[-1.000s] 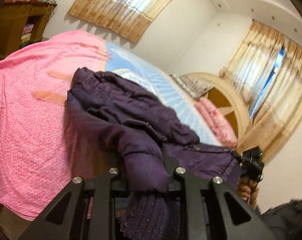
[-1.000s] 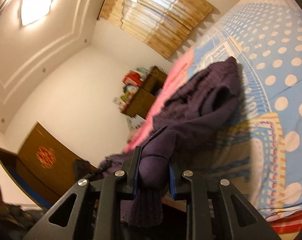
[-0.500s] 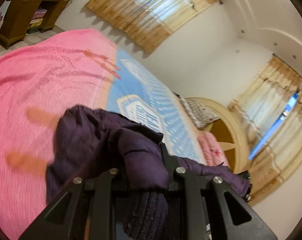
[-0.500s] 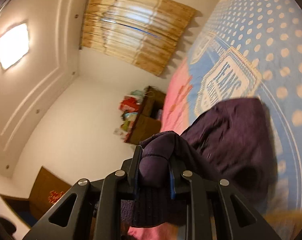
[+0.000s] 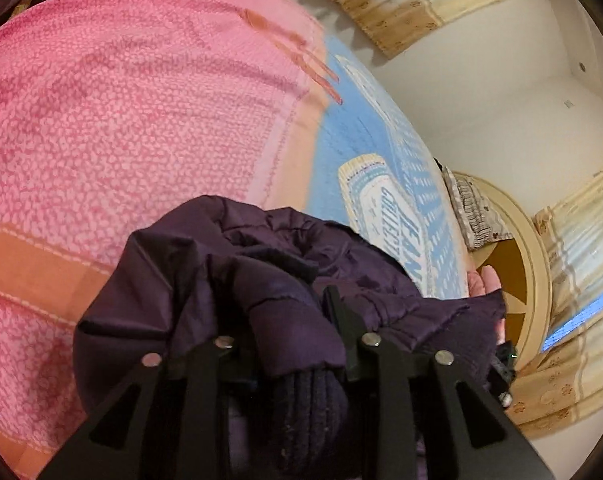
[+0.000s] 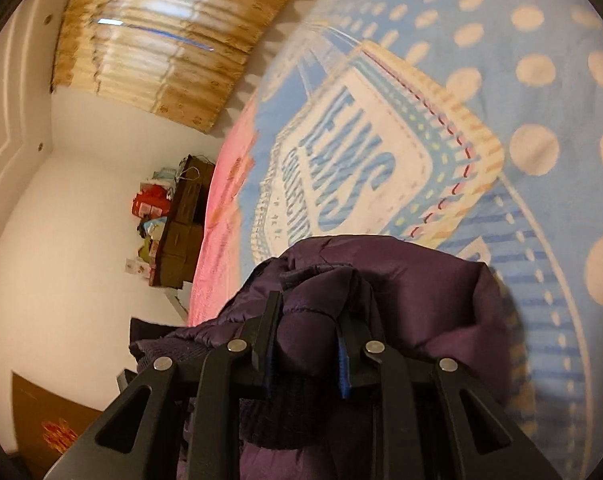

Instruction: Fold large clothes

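A dark purple padded jacket (image 5: pixel 229 264) hangs bunched over the bed. My left gripper (image 5: pixel 281 304) is shut on one sleeve end, the ribbed cuff (image 5: pixel 309 408) sticking out behind the jaws. My right gripper (image 6: pixel 309 300) is shut on the other sleeve end of the jacket (image 6: pixel 421 292), its ribbed cuff (image 6: pixel 289 404) also behind the jaws. The jacket body droops below and between both grippers, partly hidden by them. The right gripper shows at the lower right edge of the left wrist view (image 5: pixel 501 364).
The bed has a pink quilted cover (image 5: pixel 121 120) and a blue dotted part with a label print (image 6: pixel 381 152). A rounded headboard (image 5: pixel 529 264) and curtains (image 5: pixel 581 240) stand beyond. A dark wooden shelf unit (image 6: pixel 185 216) stands by the far wall.
Both grippers have lifted the jacket by its sleeves and carried it further over the bed. The jacket is now more bunched up close under the jaws.
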Available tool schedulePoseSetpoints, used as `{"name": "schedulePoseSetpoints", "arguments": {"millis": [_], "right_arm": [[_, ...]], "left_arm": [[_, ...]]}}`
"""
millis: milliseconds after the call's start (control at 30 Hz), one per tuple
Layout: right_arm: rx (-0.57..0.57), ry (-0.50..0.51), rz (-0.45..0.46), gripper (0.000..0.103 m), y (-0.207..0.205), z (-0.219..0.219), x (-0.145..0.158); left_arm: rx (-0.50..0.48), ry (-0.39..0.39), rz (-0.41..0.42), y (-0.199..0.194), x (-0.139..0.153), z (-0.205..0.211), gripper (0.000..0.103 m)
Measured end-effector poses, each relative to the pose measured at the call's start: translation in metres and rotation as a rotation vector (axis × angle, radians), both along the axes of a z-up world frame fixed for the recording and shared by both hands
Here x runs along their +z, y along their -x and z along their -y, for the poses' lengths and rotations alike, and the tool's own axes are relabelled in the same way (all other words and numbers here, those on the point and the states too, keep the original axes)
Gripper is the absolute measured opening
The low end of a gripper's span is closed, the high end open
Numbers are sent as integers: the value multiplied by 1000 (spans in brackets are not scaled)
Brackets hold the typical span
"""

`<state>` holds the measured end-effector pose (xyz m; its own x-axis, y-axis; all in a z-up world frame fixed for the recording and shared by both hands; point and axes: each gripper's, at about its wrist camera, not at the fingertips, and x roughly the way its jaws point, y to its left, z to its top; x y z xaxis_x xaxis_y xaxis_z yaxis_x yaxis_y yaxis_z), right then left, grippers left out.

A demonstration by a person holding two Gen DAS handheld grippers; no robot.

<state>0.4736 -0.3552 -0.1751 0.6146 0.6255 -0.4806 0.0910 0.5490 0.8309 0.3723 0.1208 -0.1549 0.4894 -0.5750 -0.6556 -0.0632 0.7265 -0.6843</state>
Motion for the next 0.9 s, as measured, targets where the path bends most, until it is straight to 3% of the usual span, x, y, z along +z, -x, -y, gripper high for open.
{"name": "schedulePoseSetpoints", "arguments": {"millis": [100,167,233,300,367,433,467,500,533,633,700,733,833,900], "right_arm": [[29,14,34,43,5,0,14],[13,-12,101,77,12,2,27],[-42,-42,161,86,18,9,37],[-71,-28,181,86,21,12,45],[-85,-37,167,86,21,13,45],[-77,-18,148,86,23,8,43],[-70,8,149,86,24,3,43],[-67,41,148,86,27,-1,43],[-62,75,153,86,29,-6,45],[-44,204,209,86,39,-19,61],[-6,346,246,86,46,-37,81],[20,402,263,86,46,-46,88],[161,605,289,86,45,-92,97],[244,723,275,86,42,-118,91]], "left_arm": [[-15,-28,47,14,26,-1,41],[-21,-23,82,19,38,-4,52],[-31,11,93,21,44,-6,69],[-30,62,91,8,47,-7,88],[-26,207,51,0,42,-13,103],[40,451,5,-3,32,-27,103],[69,531,8,-2,29,-32,103],[97,585,16,0,26,-37,103],[113,582,29,1,26,-41,103],[106,328,79,9,39,-34,103],[85,108,129,19,48,-20,103],[49,6,175,24,52,-7,103],[-73,-412,349,39,64,47,101],[-195,-559,450,49,65,84,94]]}}
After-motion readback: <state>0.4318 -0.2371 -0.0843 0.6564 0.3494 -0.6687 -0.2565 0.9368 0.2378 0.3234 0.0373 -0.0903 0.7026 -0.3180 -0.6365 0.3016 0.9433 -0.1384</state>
